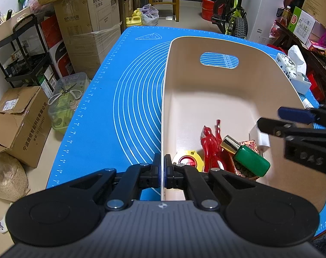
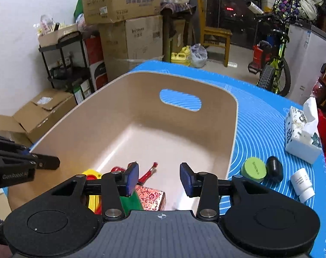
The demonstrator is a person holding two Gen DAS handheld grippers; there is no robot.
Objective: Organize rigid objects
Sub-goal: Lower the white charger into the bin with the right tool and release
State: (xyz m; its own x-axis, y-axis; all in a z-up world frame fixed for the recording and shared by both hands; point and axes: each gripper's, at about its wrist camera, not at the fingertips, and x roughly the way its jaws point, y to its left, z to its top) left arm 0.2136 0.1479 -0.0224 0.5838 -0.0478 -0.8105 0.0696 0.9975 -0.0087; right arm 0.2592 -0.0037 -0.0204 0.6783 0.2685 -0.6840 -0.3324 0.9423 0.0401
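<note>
A beige plastic bin [image 1: 206, 47] stands on the blue mat [image 1: 124, 81]. My left gripper [image 1: 162, 172] is shut on the bin's left wall near its front corner. In the bin lie a green bottle with a gold cap [image 1: 246, 155], a red toy figure [image 1: 211, 142], a yellow and red round item [image 1: 188, 160], a red patterned box [image 2: 151, 196] and a white block [image 1: 260, 137]. My right gripper [image 2: 159, 179] is open and empty above the bin's near end; it also shows in the left wrist view [image 1: 272, 119].
On the mat right of the bin [image 2: 232, 129] are a green round tin [image 2: 253, 169], a black oval object [image 2: 274, 168], a white bottle [image 2: 302, 185] and a tissue box [image 2: 301, 132]. Cardboard boxes [image 1: 18, 122], a shelf and a bicycle [image 1: 234, 15] surround the table.
</note>
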